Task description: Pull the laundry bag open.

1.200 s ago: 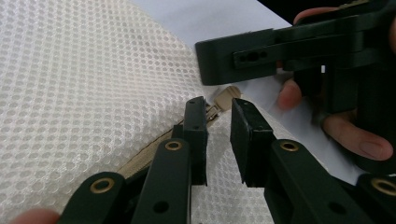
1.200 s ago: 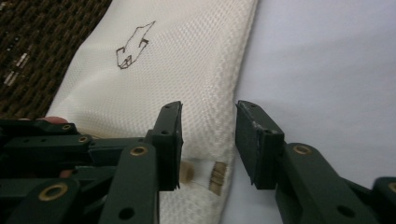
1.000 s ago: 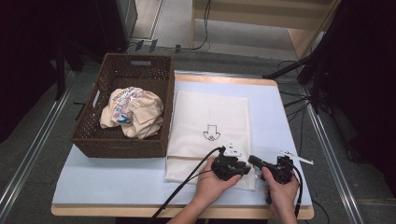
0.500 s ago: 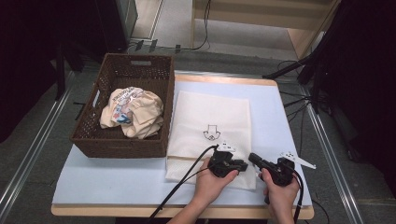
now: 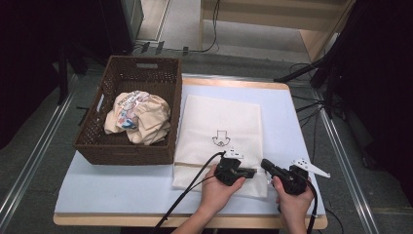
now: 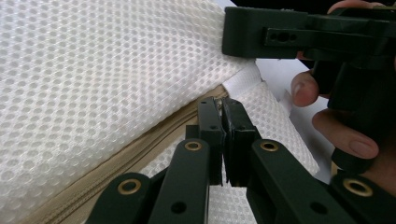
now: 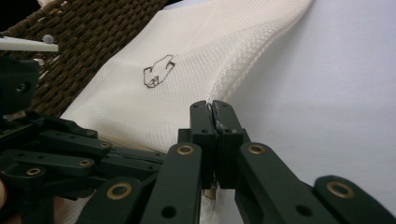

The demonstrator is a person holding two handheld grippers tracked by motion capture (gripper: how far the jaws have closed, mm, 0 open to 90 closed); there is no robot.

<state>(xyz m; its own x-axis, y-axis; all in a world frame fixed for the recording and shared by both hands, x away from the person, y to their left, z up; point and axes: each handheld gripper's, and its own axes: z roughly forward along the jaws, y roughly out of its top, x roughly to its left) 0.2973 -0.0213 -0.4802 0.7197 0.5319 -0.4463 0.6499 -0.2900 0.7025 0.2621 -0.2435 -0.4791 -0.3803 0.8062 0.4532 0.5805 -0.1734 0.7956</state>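
At the near edge of the tabletop [image 5: 122, 187], a white mesh laundry bag [image 5: 224, 129] lies flat just beside a brown wicker basket [image 5: 146, 73] that holds crumpled clothing [image 5: 139, 117]. The left hand-held gripper [image 5: 251, 172] has just been closing, and its jaws now pinch the bag's near hem by the beige zipper [image 6: 121, 161]. The right hand-held gripper [image 5: 265, 164] is clamped on the bag's near corner. In my judgement the bag is light, soft and limp; it will sag and fold, so the stitched hem and zipper end give the surest hold. A small black printed emblem [image 5: 220, 139] marks the bag; no legible writing.
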